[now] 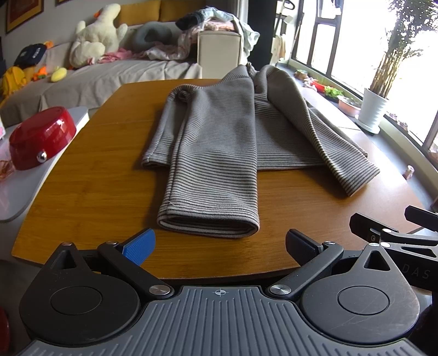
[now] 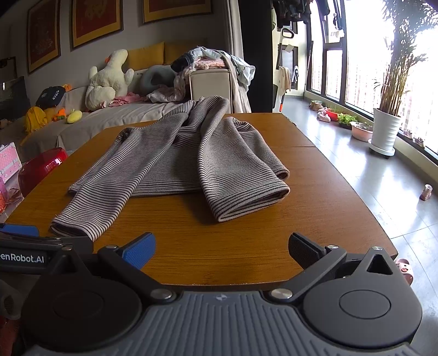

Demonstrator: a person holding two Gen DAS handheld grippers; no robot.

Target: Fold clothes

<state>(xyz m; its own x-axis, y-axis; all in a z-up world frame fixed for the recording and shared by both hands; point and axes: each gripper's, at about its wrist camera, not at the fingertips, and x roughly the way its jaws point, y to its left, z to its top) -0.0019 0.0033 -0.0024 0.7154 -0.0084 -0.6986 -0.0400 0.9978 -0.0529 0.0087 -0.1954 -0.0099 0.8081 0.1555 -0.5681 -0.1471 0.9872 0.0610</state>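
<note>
A grey striped long-sleeved top lies on the wooden table, both sleeves folded inward over the body and pointing at me. My left gripper stands open at the table's near edge, just short of the left sleeve's cuff, with nothing between its fingers. In the right wrist view the same top lies ahead. My right gripper is open over the near edge of the table, a short way from the right sleeve's cuff. The left gripper's body shows at the far left of this view.
A red round case sits on a white side surface left of the table. Behind are a sofa with plush toys and a pile of clothes. A potted plant stands by the windows on the right.
</note>
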